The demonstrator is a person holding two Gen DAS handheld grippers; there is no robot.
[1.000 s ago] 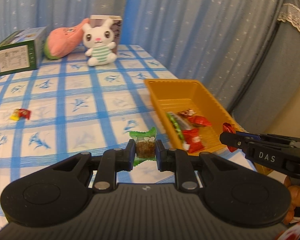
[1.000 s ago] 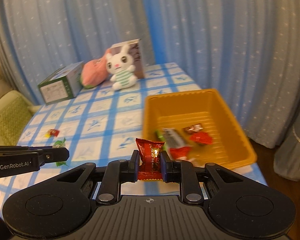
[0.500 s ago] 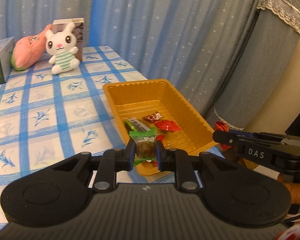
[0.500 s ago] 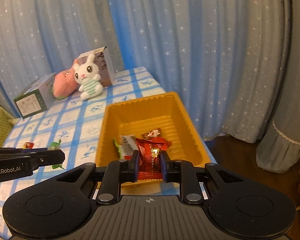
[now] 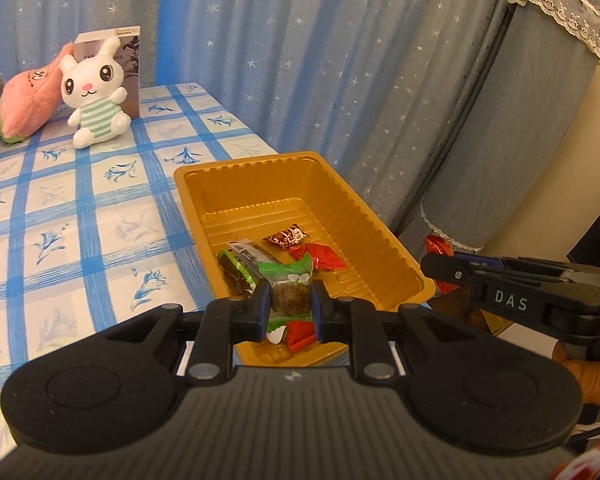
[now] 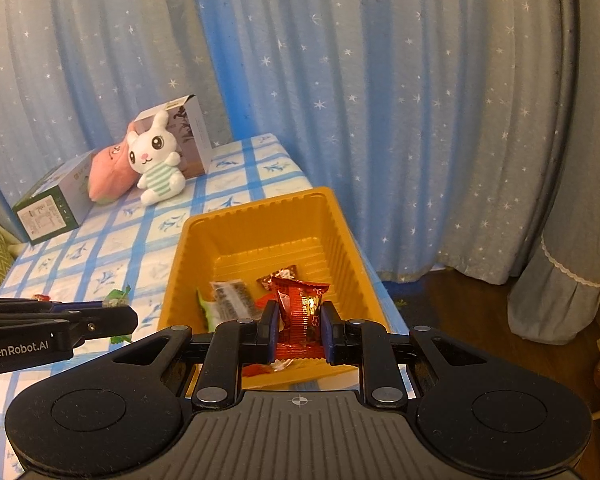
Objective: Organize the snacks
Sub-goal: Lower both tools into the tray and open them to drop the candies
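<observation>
Right now both snacks hang over the near end of the orange tray [image 5: 384,236], low in the centre of each wrist view, so the risk lies in the release. If the left gripper [image 5: 290,306] lets go too close to the tray's near rim, the green-wrapped snack [image 5: 289,286] could catch the wall and drop onto the blue-checked counter [image 5: 80,216]. The red packet [image 6: 302,312] in the right gripper [image 6: 299,330] looks crinkly and light, so I judge it could cling to a pad or flutter sideways. The two tools also sit close together, the right one entering at the right edge of the left view, and a careless swing could knock them.

Left fingers [image 5: 260,308] are nearly together, pinching the green-wrapped snack by its sides. Right fingers [image 6: 269,326] are likewise almost closed, squeezing the red packet upright. Several wrapped snacks already lie on the tray floor below
</observation>
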